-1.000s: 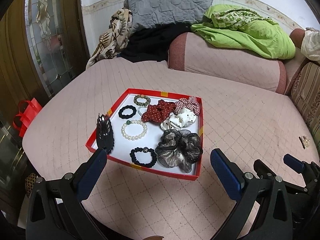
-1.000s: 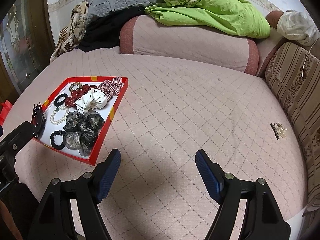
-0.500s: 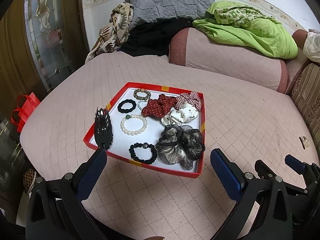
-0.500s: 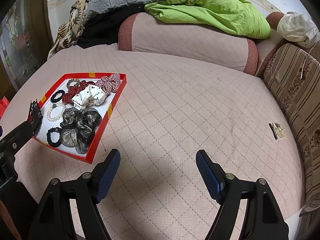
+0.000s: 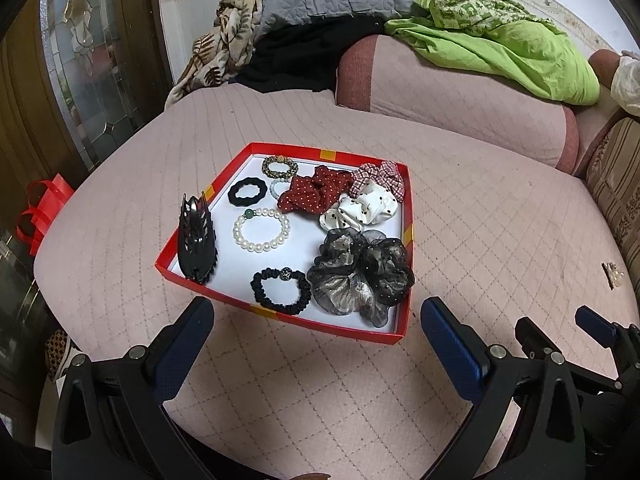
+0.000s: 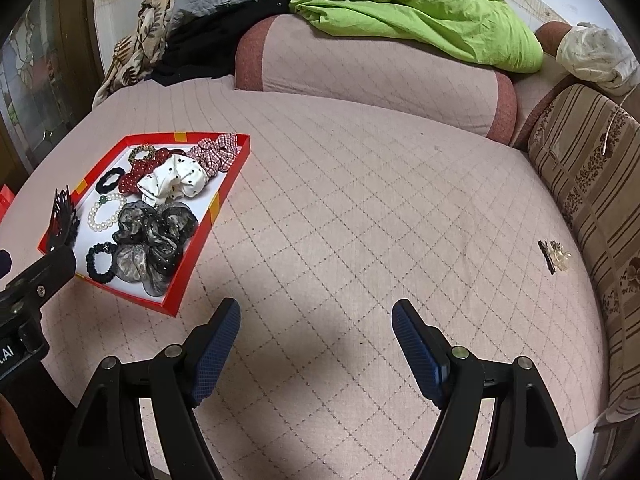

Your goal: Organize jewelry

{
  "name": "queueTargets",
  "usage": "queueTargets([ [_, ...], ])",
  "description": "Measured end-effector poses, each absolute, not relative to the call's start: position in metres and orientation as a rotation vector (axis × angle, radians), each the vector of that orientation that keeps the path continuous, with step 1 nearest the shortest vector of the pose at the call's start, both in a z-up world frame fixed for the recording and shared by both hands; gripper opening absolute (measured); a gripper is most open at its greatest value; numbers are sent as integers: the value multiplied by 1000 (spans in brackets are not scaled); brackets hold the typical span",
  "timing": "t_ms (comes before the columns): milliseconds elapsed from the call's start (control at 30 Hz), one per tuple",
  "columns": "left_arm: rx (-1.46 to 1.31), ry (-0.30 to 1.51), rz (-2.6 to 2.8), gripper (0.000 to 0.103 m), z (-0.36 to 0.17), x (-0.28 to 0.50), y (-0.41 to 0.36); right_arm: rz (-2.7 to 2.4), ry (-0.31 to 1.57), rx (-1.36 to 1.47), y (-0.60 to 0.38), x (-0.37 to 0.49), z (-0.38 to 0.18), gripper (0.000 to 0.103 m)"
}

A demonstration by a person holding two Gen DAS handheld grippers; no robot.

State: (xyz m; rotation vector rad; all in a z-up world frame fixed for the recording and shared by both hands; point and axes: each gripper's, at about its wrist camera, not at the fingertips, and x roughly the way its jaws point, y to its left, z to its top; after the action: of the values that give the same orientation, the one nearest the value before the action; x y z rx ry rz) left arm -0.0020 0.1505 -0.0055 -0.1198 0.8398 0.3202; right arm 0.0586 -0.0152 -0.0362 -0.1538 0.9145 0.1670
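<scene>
on the pink quilted bed (image 5: 480, 216), toward its left edge: red tray (image 5: 402, 320) with white floor, holding the jewelry and hair pieces. along the tray's left rim, black claw clip (image 5: 197, 240) propped upright. beside it, pearl bracelet (image 5: 262, 229) mid-tray; black beaded band (image 5: 281, 290) near the front rim; black wavy ring (image 5: 247, 193) and gold-bead ring (image 5: 279, 167) toward the far corner. on the right side — sheer black scrunchie (image 5: 362, 278) at the front corner, white dotted scrunchie (image 5: 362, 210) behind it, red dotted scrunchie (image 5: 314, 195) and plaid scrunchie (image 5: 378, 176) at the far rim. near the bed's right edge, well apart from the tray, small hair clip (image 6: 554, 257). left gripper (image 5: 316, 314) just short of the tray's front rim, jaws wide apart, empty. right gripper (image 6: 316, 320) over bare quilt right of the tray — jaws apart, nothing held.
</scene>
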Motion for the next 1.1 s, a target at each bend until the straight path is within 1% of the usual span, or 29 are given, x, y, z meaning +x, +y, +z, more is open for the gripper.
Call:
queueTargets([
  [300, -139, 846, 303, 103, -13, 0, 154, 136, 894, -144, -17, 62, -38, 82],
  [1100, -176, 884, 307, 103, -24, 8, 160, 146, 911, -167, -10, 65, -47, 83],
])
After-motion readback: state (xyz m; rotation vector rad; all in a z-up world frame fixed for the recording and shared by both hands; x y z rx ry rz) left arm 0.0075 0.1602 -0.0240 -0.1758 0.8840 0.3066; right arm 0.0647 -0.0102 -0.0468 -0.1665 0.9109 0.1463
